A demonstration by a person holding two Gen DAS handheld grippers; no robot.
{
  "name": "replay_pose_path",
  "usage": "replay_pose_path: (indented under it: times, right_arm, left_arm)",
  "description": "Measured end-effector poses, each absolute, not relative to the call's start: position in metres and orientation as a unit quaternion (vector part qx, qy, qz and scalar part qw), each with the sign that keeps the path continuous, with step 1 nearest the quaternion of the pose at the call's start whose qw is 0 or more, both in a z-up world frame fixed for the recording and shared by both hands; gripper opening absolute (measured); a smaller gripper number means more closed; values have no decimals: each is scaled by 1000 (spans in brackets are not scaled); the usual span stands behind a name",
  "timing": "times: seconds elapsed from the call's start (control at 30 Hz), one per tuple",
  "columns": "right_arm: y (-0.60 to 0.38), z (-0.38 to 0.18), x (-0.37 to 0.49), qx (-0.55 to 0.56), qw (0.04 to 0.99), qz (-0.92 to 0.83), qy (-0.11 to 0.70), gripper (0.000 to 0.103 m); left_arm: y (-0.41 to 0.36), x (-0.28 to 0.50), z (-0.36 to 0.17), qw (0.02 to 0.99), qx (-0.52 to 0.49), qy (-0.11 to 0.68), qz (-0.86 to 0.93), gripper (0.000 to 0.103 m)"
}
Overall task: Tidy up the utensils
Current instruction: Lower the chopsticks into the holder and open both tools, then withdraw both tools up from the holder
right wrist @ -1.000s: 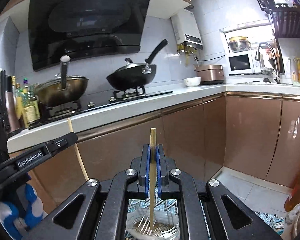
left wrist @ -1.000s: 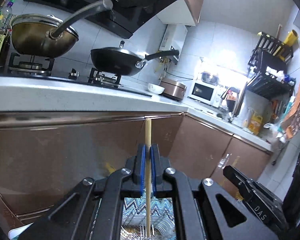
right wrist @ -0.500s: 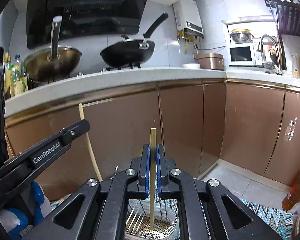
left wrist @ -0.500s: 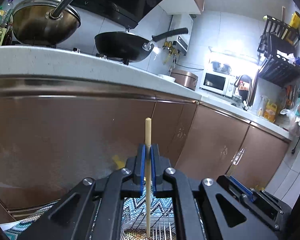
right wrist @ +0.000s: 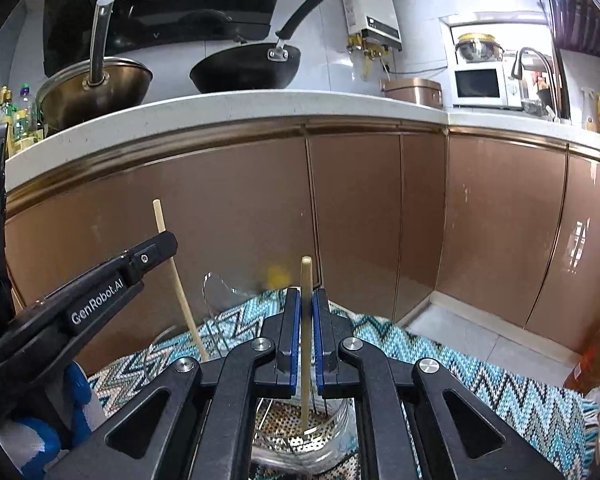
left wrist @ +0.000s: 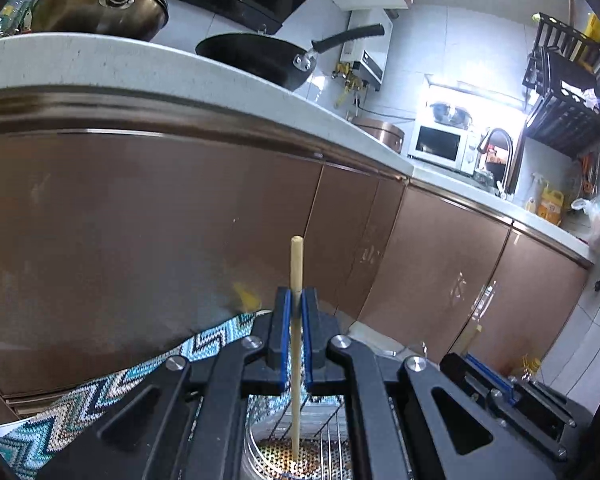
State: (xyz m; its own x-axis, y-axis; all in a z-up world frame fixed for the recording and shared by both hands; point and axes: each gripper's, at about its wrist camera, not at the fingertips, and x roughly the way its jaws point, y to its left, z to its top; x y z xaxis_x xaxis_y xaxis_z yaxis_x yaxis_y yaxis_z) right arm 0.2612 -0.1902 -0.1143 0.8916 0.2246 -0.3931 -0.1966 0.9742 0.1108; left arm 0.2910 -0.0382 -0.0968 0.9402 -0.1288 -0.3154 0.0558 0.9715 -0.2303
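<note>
**Both grippers pinching chopsticks over the wire holder**

Left gripper (left wrist: 296,344): blue pads pressed onto a wooden chopstick (left wrist: 296,320), held upright. Top end sticks out above the pads; lower end sits inside a round wire utensil holder (left wrist: 328,440) with a perforated base, directly below the jaws.

Right gripper (right wrist: 307,340): same pose, pads clamped on a second chopstick (right wrist: 306,340), upright, tip down in the same holder (right wrist: 332,432). Whether either tip touches the base, can't tell.

From the right wrist view, the left gripper comes in from the left edge, angled up and to the right, its chopstick tilted slightly. A hand in a blue-and-white glove (right wrist: 44,436) is under it.

The holder stands on a zigzag teal-and-white mat (right wrist: 460,372) on the floor. A clear glass piece (right wrist: 216,292) is just behind, on the mat's far side.

Beyond that: bronze cabinet fronts (right wrist: 380,216), white countertop (right wrist: 220,108) wrapping the corner. On it, a brass-coloured wok (right wrist: 96,84) with a steel handle and a black pan (right wrist: 244,68). Range hood (right wrist: 160,4) above. Far end: a copper pot (right wrist: 412,90), microwave (right wrist: 480,84), tap (right wrist: 532,64), dish rack (left wrist: 568,96) on the wall.
</note>
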Motion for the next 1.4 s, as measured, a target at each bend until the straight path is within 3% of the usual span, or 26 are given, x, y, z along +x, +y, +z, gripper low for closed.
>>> replay_pose_path:
  times: [0.07,0.13,0.2,0.27,0.47,1.0,1.4]
  right_arm:
    - [-191,-115,259,35,971,109,208,9]
    - [-192,-113,256,39,971,110,211,22]
    - [-193,-109,253,43,971,109,209,33]
    - [-194,-102,247,47,971,110,206,33]
    - [-195,-69,217,52,976,103,184,35]
    - [-168,54,70,29,991,99,89,41]
    - [-152,83,-38,36,993,87,73,44]
  left_arm:
    - [-38,287,-99,979,-109,167,-51,7]
    - [-37,282,-97,979,-105,169,-55,10]
    - [-37,277,-92,979,-101,170,-58,23]
    - [-34,266,-83,980,-99,162,-57,34]
    - [-21,222,-42,987,-87,126,-51,46]
    - [33,76,70,995,-83,54,-28,53]
    - [71,-28,97,995,-84,56,-8,56]
